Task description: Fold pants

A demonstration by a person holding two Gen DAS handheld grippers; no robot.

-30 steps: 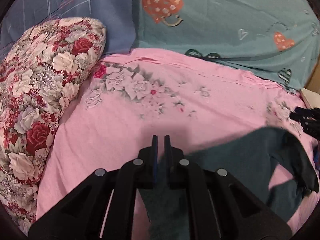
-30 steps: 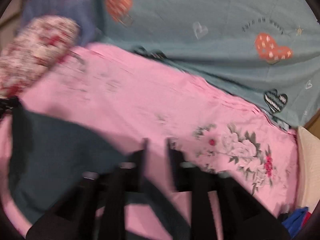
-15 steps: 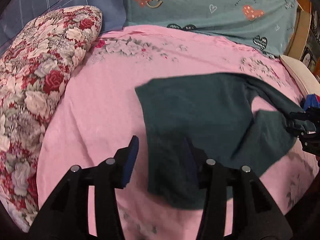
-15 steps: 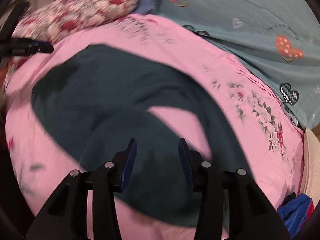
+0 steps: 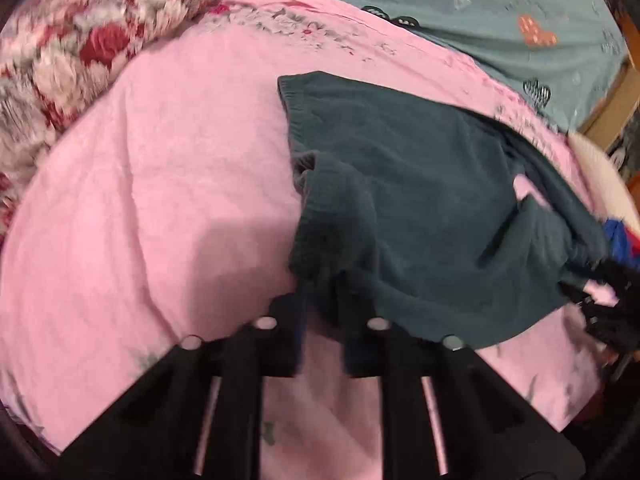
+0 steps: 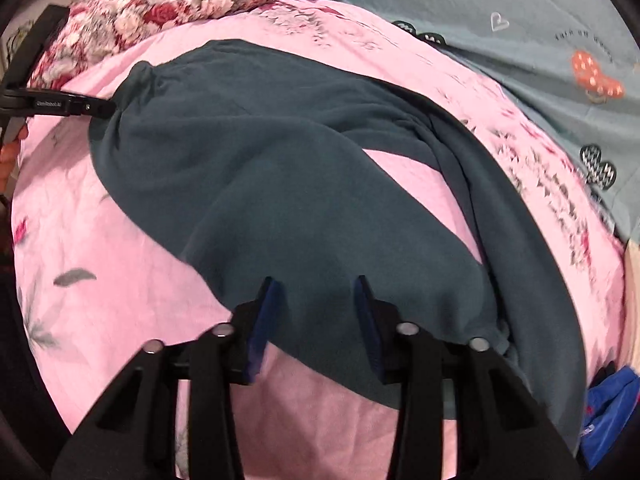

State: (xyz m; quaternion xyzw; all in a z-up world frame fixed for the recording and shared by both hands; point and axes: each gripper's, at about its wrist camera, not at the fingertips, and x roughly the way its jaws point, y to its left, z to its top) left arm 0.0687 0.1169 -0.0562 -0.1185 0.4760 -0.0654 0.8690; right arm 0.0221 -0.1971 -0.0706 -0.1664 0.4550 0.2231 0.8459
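Observation:
The dark teal pants (image 5: pixel 420 200) lie spread on the pink sheet, waistband to the left, legs running right. In the right wrist view the pants (image 6: pixel 280 168) fill the middle, with one leg curving along the far side. My left gripper (image 5: pixel 320 320) is open at the near waistband corner, the cloth bunched just at its fingertips. In the right wrist view its tip (image 6: pixel 96 109) touches the waistband. My right gripper (image 6: pixel 316 304) is open over the near leg's hem, holding nothing. It shows dark and blurred at the right edge of the left wrist view (image 5: pixel 612 304).
The pink floral sheet (image 5: pixel 160 200) covers the bed. A red-and-white floral pillow (image 5: pixel 80 24) lies at far left. A teal heart-print cover (image 6: pixel 520 32) lies along the far side. A blue-and-red cloth (image 6: pixel 608 408) sits at the right edge.
Both grippers have come lower and closer to the pants. The left one now sits at the waistband corner, which has bunched up. The right one is over the near leg's hem.

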